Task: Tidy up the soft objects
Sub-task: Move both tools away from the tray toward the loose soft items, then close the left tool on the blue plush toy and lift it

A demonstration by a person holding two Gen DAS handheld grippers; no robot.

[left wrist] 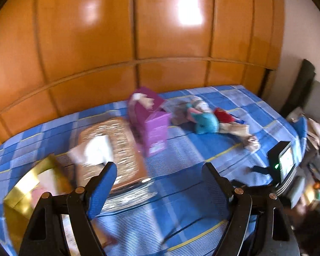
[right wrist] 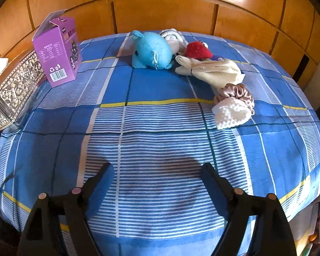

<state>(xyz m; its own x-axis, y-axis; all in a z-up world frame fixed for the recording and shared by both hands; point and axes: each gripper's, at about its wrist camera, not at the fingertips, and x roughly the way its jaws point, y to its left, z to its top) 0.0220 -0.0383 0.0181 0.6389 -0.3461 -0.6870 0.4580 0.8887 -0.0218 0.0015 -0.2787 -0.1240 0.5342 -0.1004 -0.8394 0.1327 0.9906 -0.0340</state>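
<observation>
Both grippers, left [left wrist: 157,170] and right [right wrist: 155,170], hang spread wide and empty over my checked bedcover [right wrist: 160,128]. Soft toys [right wrist: 151,51] lie far right; the purple box [right wrist: 57,51] stands far left. Between picks, I judge: reach forward next.

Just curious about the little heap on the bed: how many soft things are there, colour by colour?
Blue: 1, plush toy
Red: 1, plush toy
Cream or white: 3, striped piece, cloth, knobbly piece
Pink: 1, scrunchie
Total: 6 in view
</observation>
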